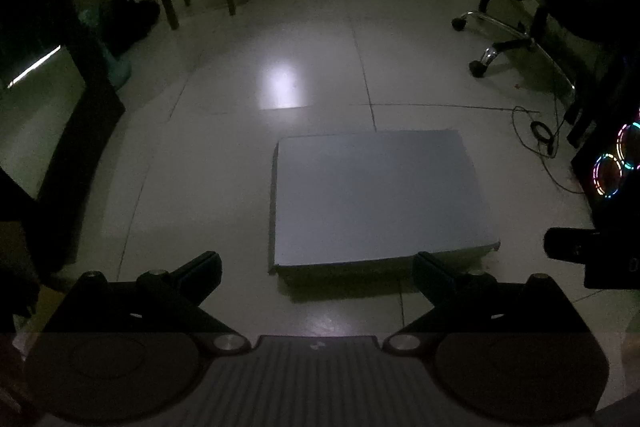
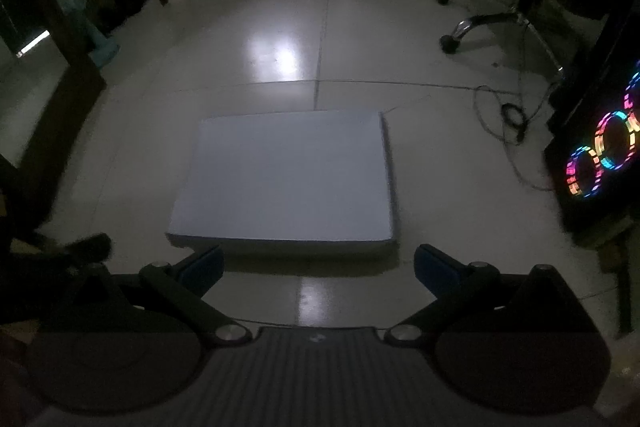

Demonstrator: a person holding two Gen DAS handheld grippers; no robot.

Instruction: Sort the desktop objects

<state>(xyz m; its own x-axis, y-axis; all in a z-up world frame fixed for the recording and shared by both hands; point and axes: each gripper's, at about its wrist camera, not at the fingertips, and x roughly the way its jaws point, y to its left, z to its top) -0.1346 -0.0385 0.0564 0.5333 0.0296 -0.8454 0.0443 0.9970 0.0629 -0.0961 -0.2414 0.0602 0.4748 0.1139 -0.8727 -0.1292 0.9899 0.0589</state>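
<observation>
**Both claws held wide over a bare white board on the floor**

Left claw (image 1: 316,267): released, fingers spread wide with nothing between them. It hangs above the tiled floor (image 1: 224,163), and the flat white board (image 1: 380,199) lies ahead toward 1 o'clock, its near edge just beyond the fingertips. That offset is probably because this claw is carried on the board's left side.

In the middle, the board rests flat on the floor with no objects visible on its top, so it looks like a low stand-in worktop waiting for items; nothing to sort can be seen in this dim light.

Right claw (image 2: 319,263): also released and empty, blue-padded fingers apart. Here the board (image 2: 288,179) sits near 12 o'clock, slightly left. At 3 o'clock a computer case (image 2: 600,155) glows with coloured fan rings, well apart from the board.
</observation>
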